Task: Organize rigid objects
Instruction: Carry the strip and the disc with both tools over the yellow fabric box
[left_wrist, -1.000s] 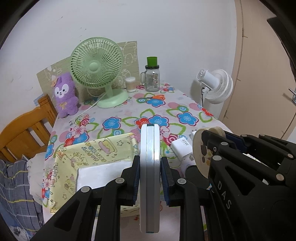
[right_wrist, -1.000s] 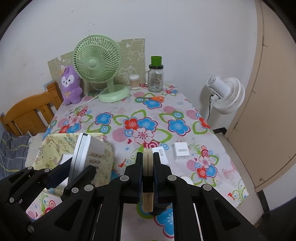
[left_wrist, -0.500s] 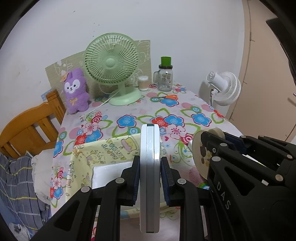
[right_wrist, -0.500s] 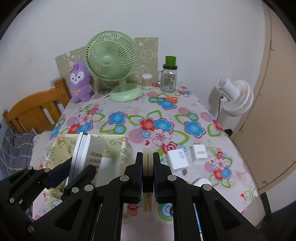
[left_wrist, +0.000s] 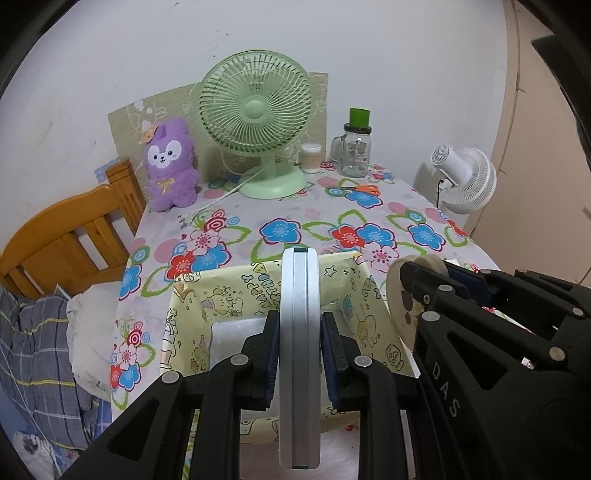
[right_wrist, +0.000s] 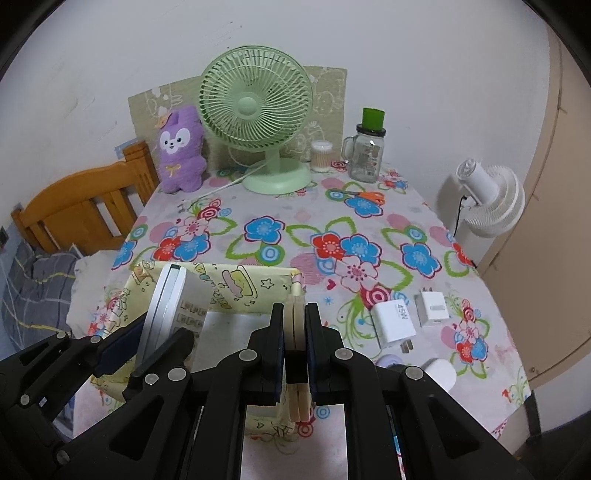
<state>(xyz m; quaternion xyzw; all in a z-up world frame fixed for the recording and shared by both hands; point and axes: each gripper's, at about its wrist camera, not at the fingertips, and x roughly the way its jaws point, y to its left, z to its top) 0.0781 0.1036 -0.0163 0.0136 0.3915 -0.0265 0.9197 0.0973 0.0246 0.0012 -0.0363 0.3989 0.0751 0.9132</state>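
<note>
While both tools hang over the yellow cartoon-print box at the near edge of the flowered table, each is clamped on something; left gripper pinches a flat silver-white device edge-on, above the box's white floor; right gripper squeezes a thin beige disc at the box's right wall — two white chargers lie just right of it; green fan, purple plush and glass jar stand at the far side.

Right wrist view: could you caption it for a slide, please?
Right gripper clamps a beige disc above the yellow box.
</note>
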